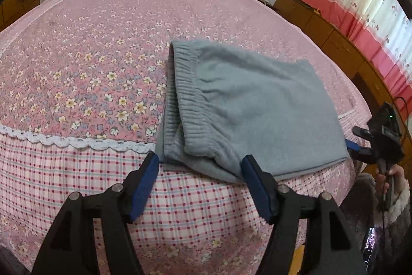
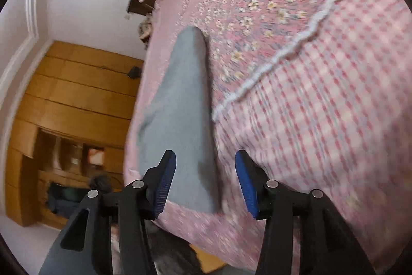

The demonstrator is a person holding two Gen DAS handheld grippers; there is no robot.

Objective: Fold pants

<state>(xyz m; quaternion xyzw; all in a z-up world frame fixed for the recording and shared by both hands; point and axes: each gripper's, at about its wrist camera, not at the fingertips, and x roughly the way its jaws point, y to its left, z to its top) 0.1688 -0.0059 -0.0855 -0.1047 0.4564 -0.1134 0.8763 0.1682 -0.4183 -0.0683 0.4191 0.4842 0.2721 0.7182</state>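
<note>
Your left gripper (image 1: 200, 183) level with jaws spread wide, gripping nothing, your right gripper (image 2: 205, 181) rolled sideways, jaws likewise apart, empty

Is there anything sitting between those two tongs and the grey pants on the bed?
Nothing visible. The left tongs hang open right at the near edge of the folded grey pants, and the right tongs are open at their side edge; only bedspread lies around them.
</note>
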